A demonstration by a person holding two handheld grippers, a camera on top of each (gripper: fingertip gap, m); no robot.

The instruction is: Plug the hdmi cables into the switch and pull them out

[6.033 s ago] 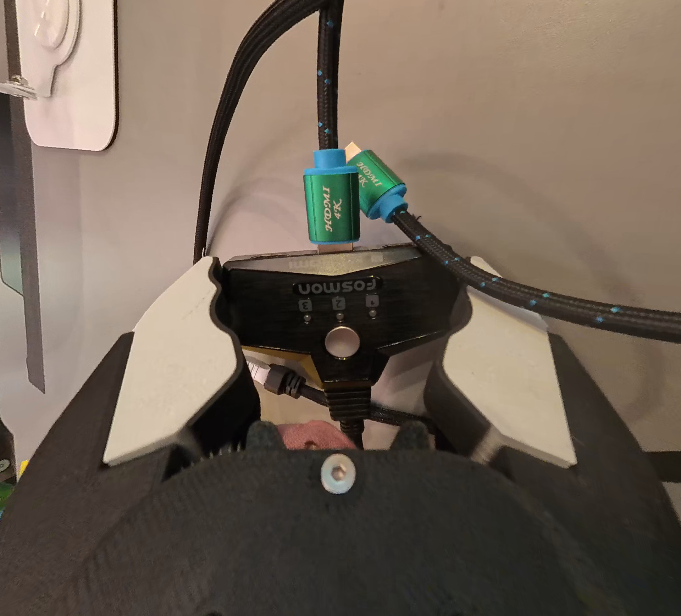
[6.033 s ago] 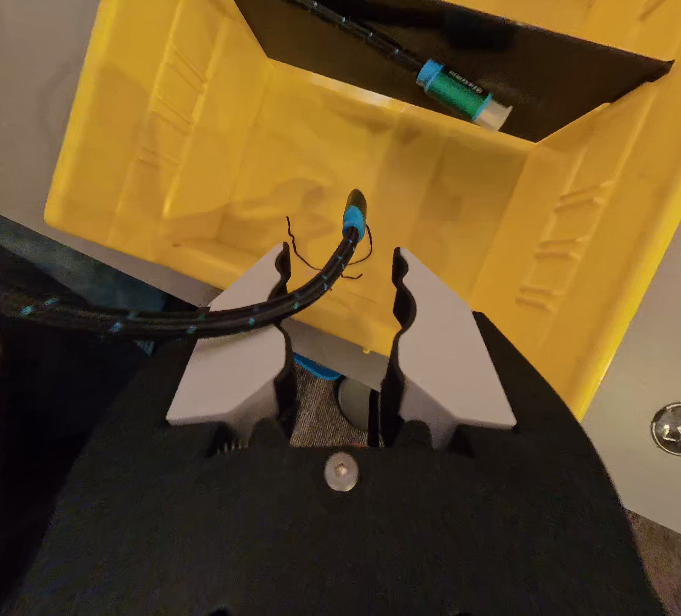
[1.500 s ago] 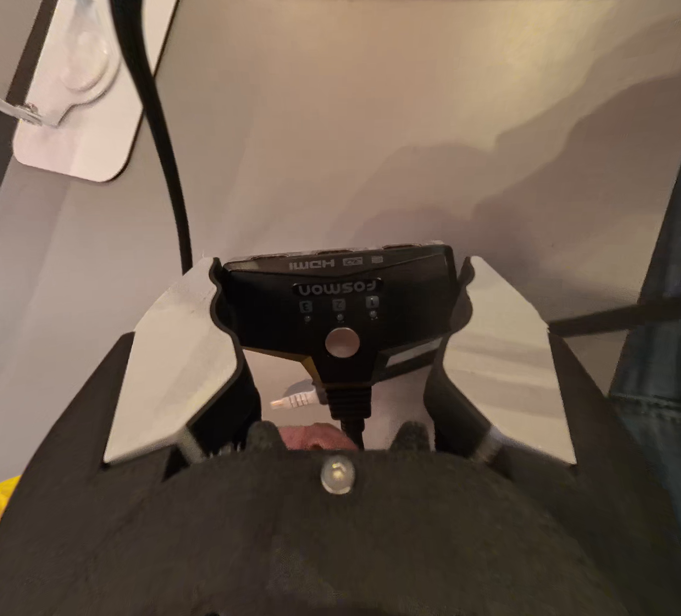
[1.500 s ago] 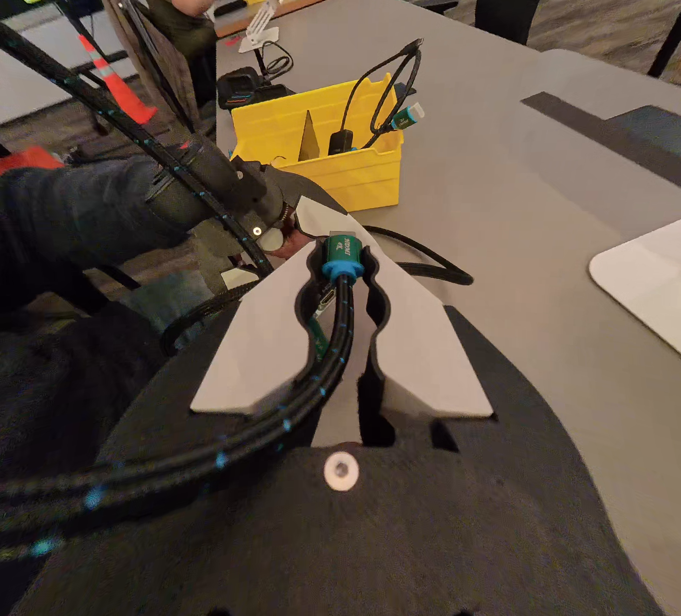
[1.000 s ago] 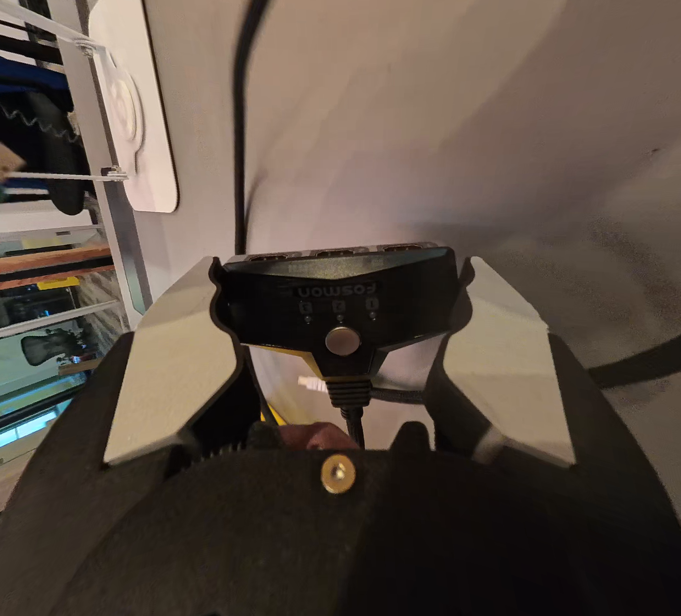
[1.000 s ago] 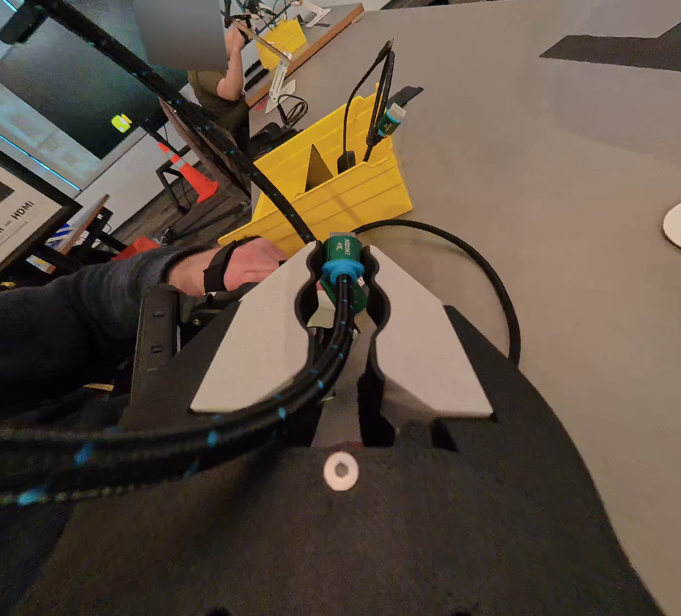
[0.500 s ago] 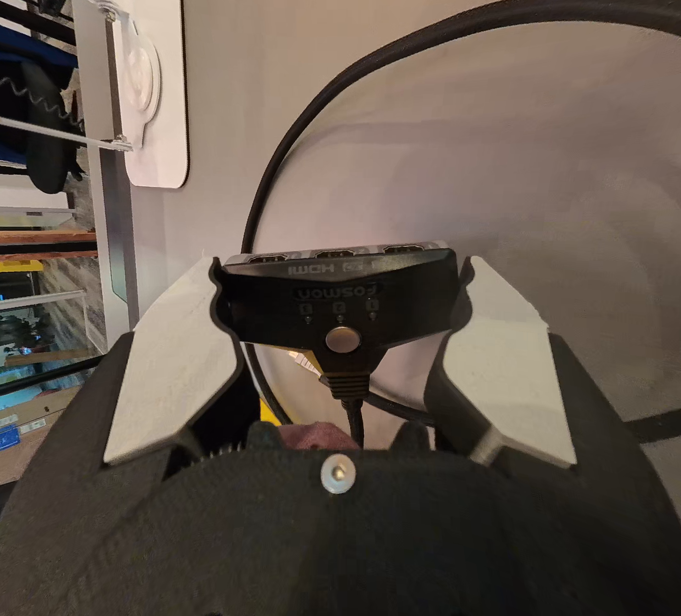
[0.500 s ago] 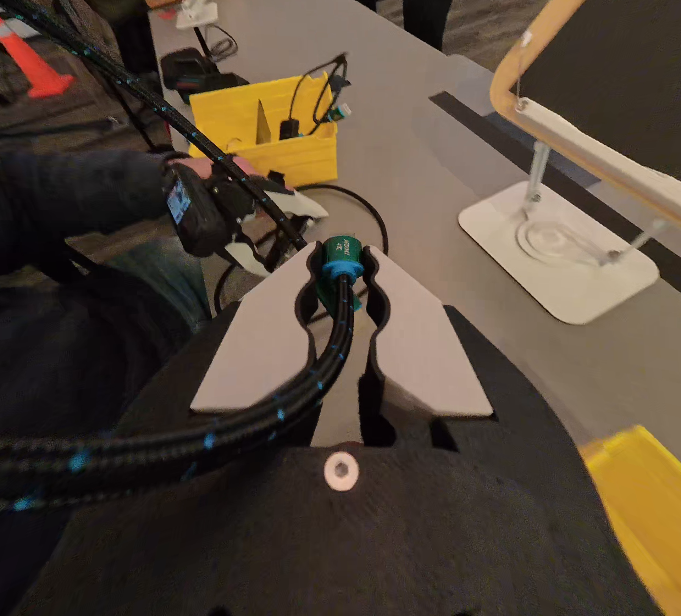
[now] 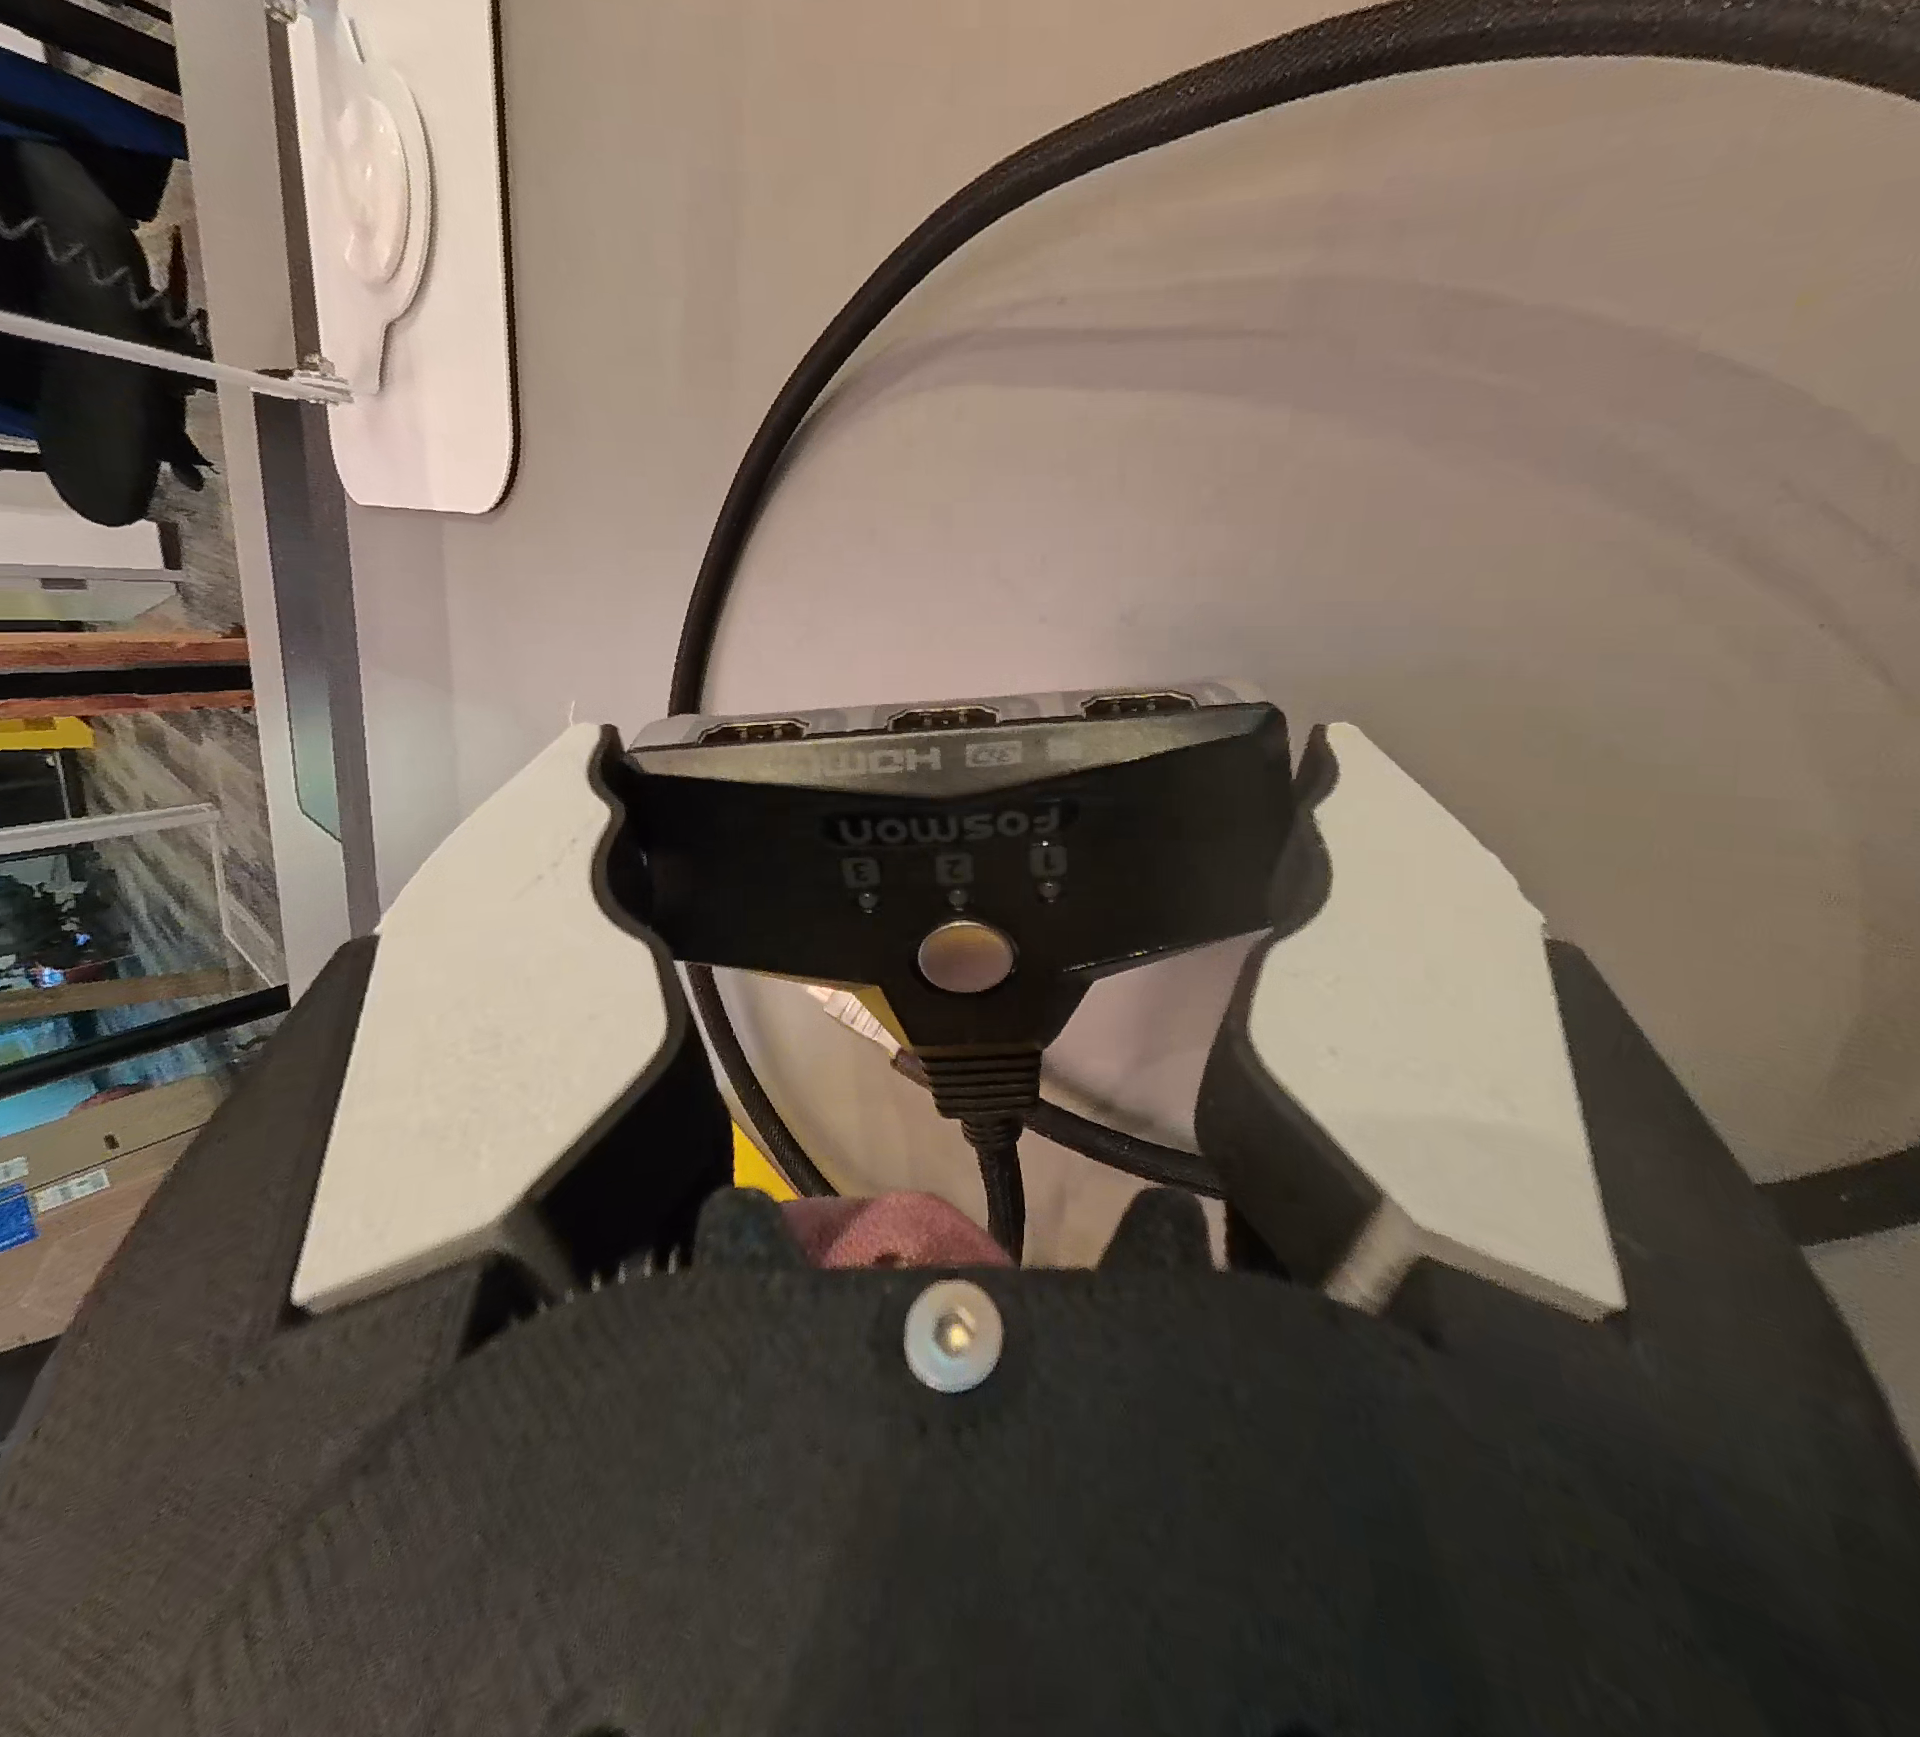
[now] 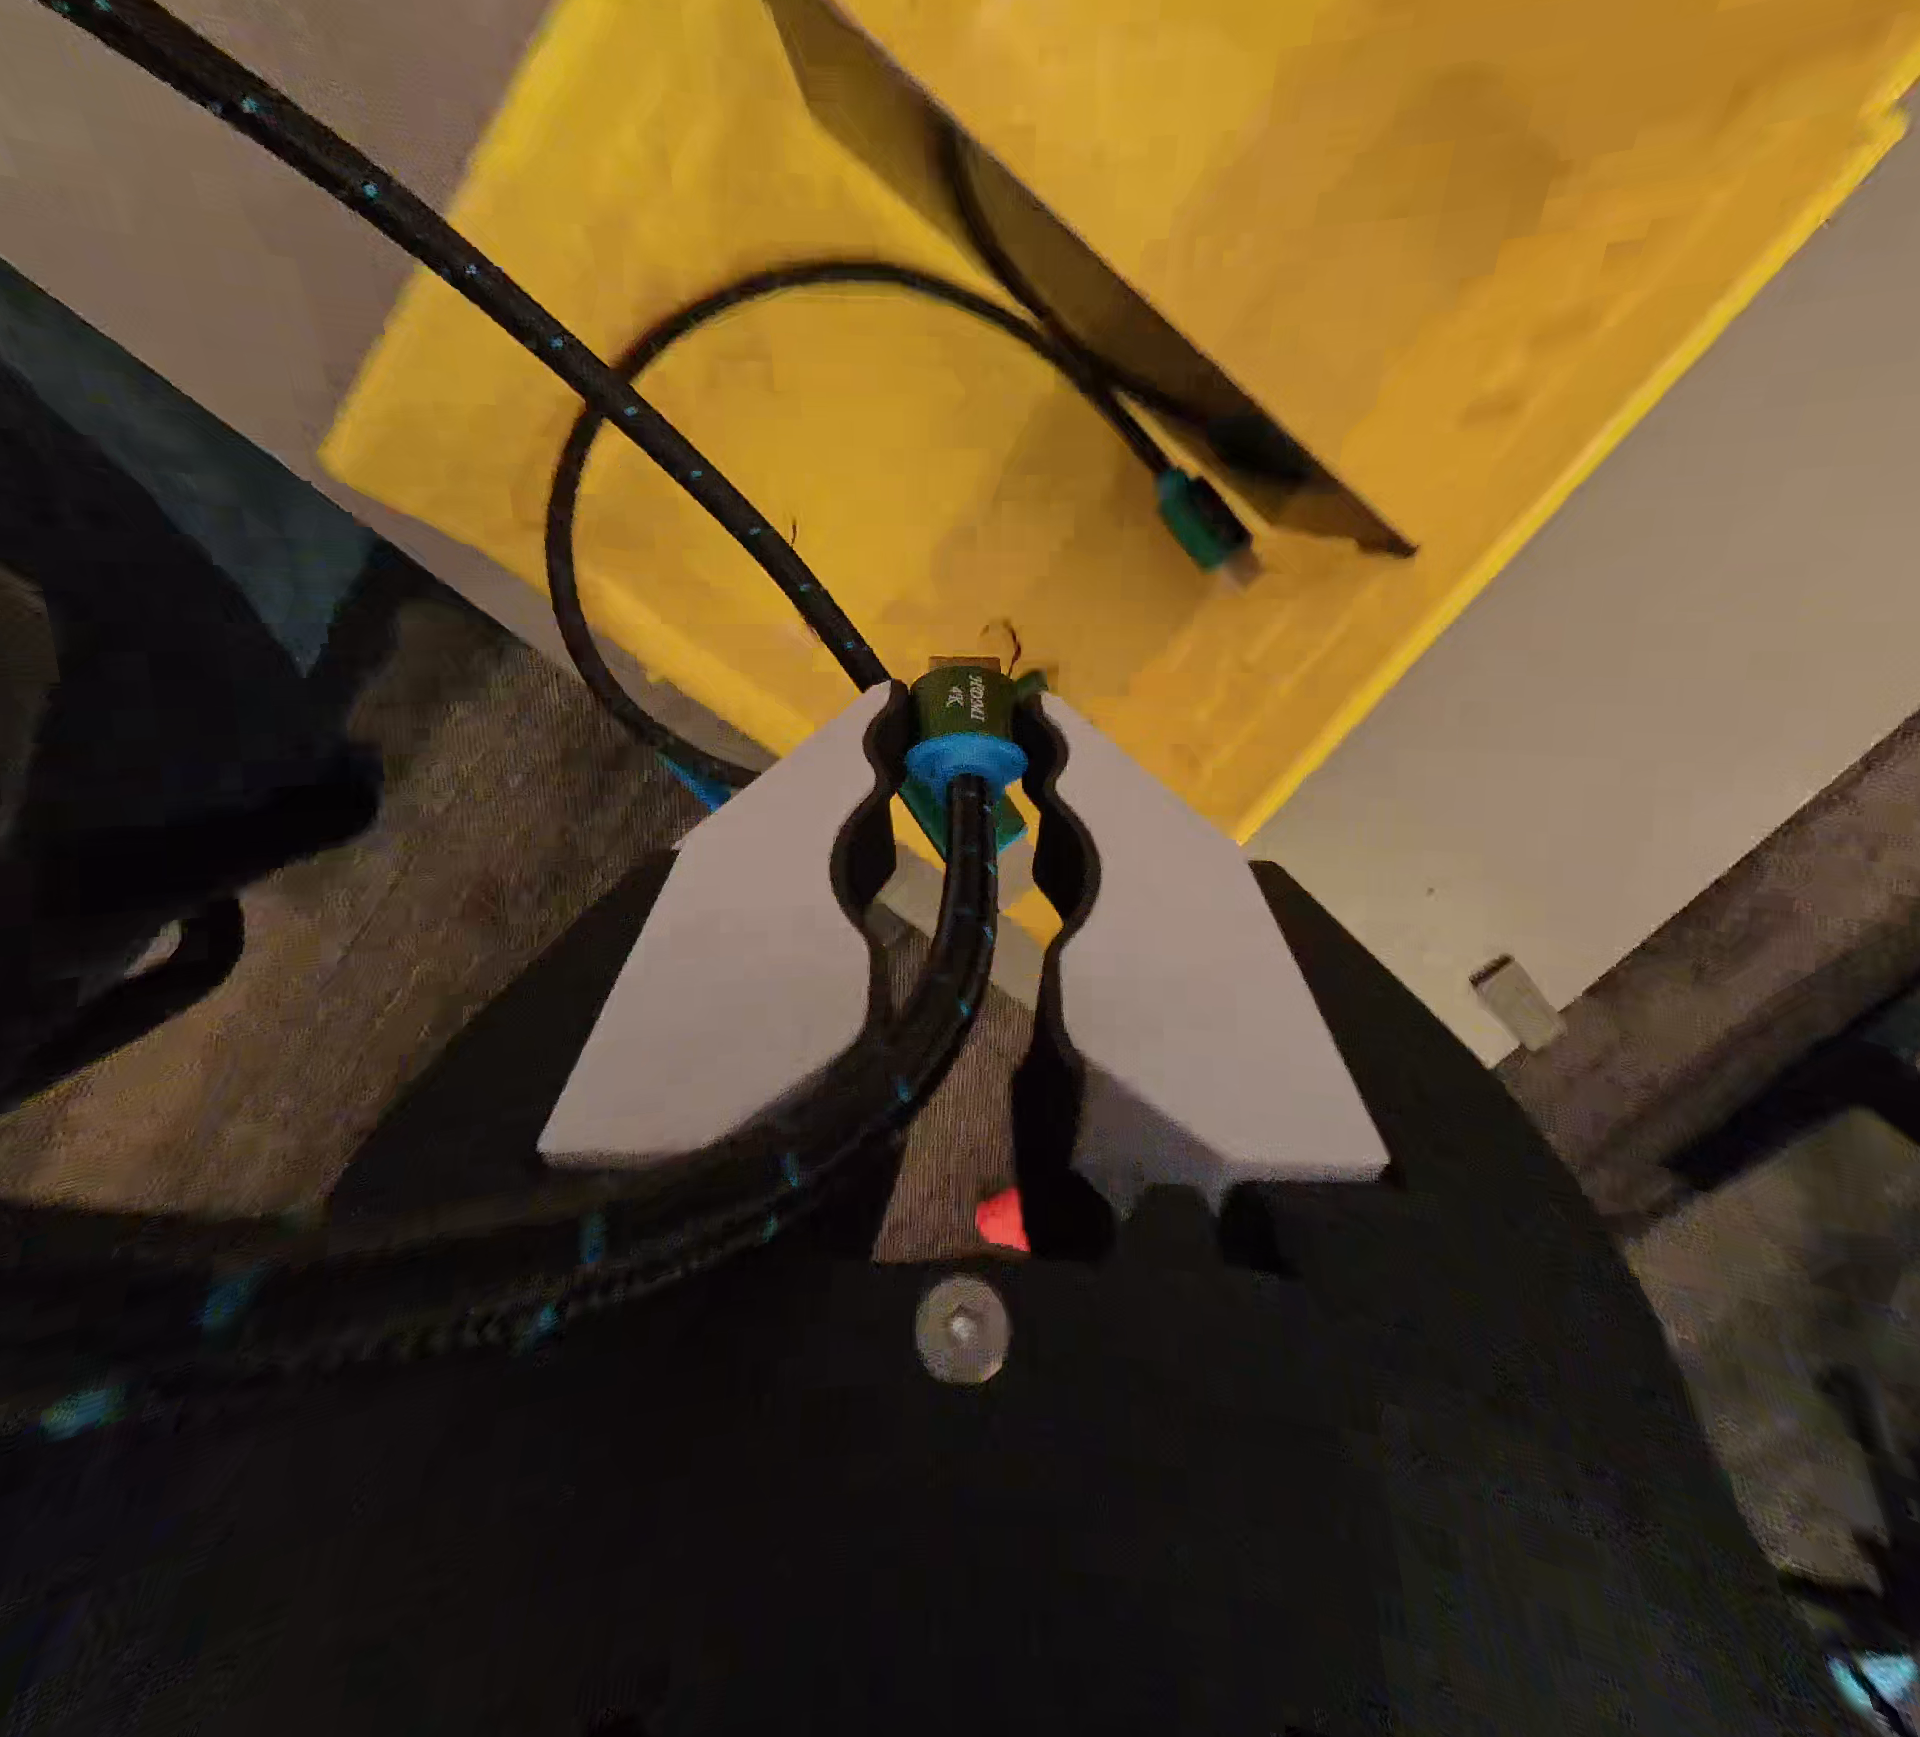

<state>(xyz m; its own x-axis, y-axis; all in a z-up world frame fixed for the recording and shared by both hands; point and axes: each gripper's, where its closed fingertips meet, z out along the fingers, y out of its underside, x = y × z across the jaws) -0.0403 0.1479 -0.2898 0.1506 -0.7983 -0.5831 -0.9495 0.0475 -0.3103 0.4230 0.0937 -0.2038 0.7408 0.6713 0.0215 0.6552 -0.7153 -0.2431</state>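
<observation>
Black plastic HDMI switch [image 9: 951, 840] pinched between white fingers of left tool [image 9: 951, 856], centre frame, three ports bare, above grey desk [image 9: 1351, 337]. Green metal HDMI plug [image 10: 961, 711] on braided black cable [image 10: 961, 898] clamped in right tool [image 10: 961, 731], centre frame, over yellow plastic bin [image 10: 1351, 77].

We see the switch [image 9: 951, 866] wedged between the left tool's [image 9: 951, 840] fingers, its three ports facing away toward the table [image 9: 1351, 181]. A cable [image 9: 894, 274] arcs over the table beyond it; a stand base [image 9: 416, 160] lies far left. The right tool [image 10: 961, 752] pinches a plug [image 10: 961, 708] above the bin [image 10: 831, 461], where another plug [image 10: 1200, 518] lies beside a divider [image 10: 1039, 233].
</observation>
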